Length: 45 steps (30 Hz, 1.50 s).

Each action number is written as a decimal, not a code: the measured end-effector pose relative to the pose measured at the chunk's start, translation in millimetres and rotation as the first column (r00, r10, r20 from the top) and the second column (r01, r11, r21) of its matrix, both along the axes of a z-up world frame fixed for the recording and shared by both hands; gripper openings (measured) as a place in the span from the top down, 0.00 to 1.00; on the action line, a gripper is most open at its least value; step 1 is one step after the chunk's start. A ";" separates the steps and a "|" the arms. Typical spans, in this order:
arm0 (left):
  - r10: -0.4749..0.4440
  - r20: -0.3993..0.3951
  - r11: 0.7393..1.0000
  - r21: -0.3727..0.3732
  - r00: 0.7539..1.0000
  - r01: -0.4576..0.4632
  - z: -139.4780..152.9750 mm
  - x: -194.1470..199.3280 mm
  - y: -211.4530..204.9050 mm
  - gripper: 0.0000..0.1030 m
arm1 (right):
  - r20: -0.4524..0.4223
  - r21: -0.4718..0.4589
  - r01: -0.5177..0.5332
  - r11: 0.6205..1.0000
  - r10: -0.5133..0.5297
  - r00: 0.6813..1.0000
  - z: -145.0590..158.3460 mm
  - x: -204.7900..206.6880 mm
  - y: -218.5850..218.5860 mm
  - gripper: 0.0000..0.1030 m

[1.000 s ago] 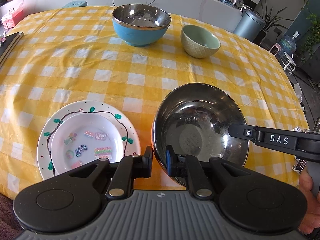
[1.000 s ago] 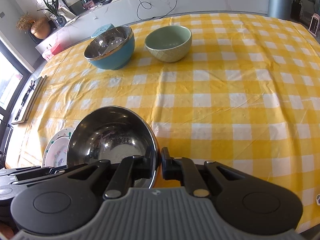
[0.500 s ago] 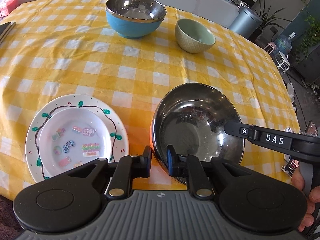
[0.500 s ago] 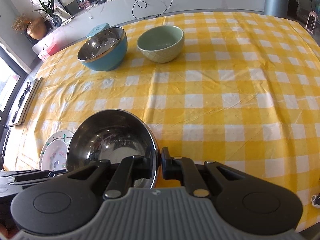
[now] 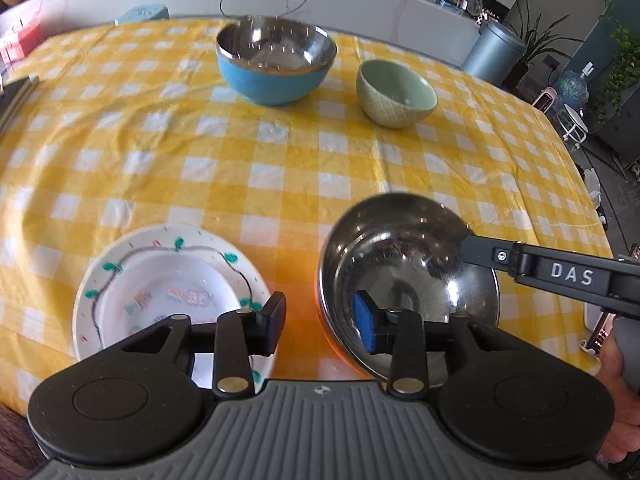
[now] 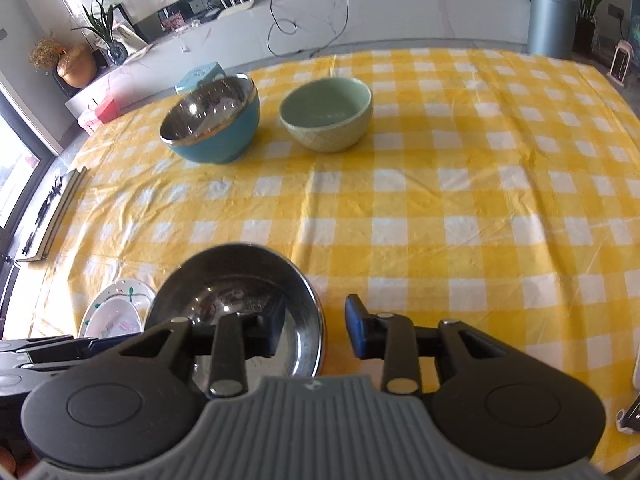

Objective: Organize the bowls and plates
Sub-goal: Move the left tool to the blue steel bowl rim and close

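Observation:
A steel bowl (image 5: 408, 264) sits on the yellow checked tablecloth (image 5: 280, 160) near the front edge; it also shows in the right wrist view (image 6: 240, 280). My left gripper (image 5: 320, 320) is open and straddles the bowl's left rim. My right gripper (image 6: 312, 328) is open and straddles its right rim. A white painted plate (image 5: 160, 280) holding a smaller plate lies to the left. A blue bowl (image 5: 276, 68) with a steel bowl nested in it and a green bowl (image 5: 396, 96) stand at the back.
A flat dark object (image 6: 52, 216) lies at the table's left edge. A grey bin (image 6: 552, 20) stands beyond the far right corner. A white counter (image 6: 320, 20) with a cable runs behind the table.
Both grippers were shut on the steel bowl's rim. Both have opened and let go, and the bowl rests on the cloth.

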<state>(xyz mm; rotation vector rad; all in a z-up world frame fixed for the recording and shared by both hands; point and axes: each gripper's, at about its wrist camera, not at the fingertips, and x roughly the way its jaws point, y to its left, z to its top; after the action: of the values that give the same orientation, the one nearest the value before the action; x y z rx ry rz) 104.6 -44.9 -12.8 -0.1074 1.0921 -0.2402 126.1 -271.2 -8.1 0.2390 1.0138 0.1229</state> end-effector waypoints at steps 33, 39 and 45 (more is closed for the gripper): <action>0.032 0.225 0.989 0.136 0.974 -0.064 26.9 156.4 26.7 0.50 | 0.073 0.094 0.076 0.993 -0.083 0.994 13.9 154.3 24.6 0.54; 0.029 0.200 0.989 0.137 0.979 -0.057 14.6 194.7 37.6 0.50 | 0.009 0.183 0.060 0.981 -0.062 0.998 -2.0 184.7 39.1 0.63; 0.008 0.187 0.988 0.147 0.982 -0.036 0.0 215.5 41.6 0.58 | 0.005 0.186 0.050 0.981 -0.052 0.999 -4.8 196.6 57.8 0.68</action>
<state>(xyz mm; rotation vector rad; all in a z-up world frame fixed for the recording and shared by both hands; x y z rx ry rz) 320.1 -3.3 -12.7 0.0369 0.9184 -0.1441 322.7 -213.4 -12.8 0.4339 0.9865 0.1722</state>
